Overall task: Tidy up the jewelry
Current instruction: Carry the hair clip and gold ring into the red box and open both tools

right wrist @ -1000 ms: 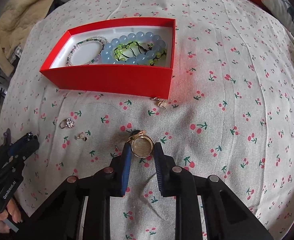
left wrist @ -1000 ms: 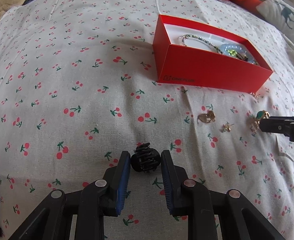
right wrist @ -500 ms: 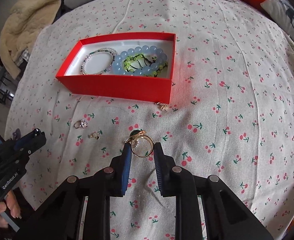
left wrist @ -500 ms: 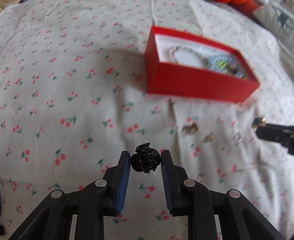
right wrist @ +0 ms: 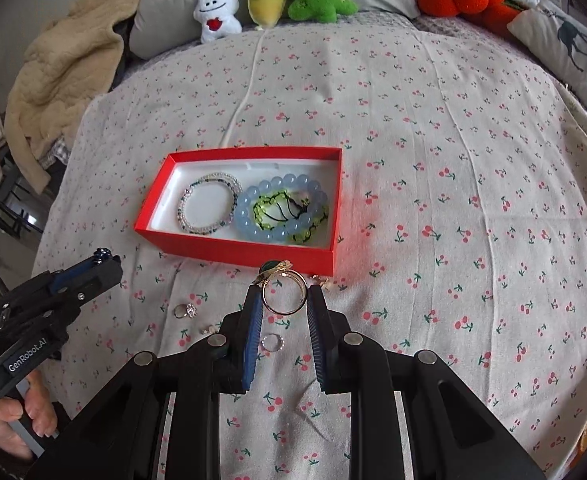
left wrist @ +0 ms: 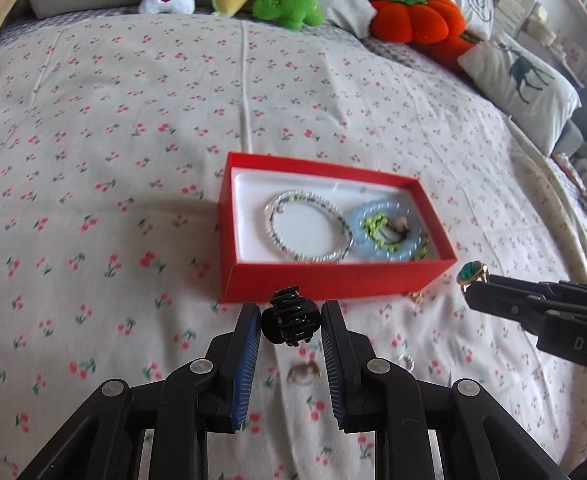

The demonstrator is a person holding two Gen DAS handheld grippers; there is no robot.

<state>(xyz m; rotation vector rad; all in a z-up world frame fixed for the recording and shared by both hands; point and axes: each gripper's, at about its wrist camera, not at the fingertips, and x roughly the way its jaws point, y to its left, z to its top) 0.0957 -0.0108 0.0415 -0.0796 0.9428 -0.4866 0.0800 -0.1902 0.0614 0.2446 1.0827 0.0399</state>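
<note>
Red box (left wrist: 333, 280) rim ahead, left claw (left wrist: 290, 320) pinching hair clip (left wrist: 289, 322), right claw (right wrist: 284, 300) pinching ring (right wrist: 283, 294)

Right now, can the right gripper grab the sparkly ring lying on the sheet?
Probably not yet: the right gripper is shut on the gold ring. The sparkly ring lies uncovered on the sheet.

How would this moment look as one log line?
left gripper: holds black hair claw | right gripper: holds gold ring | both near red box
</note>
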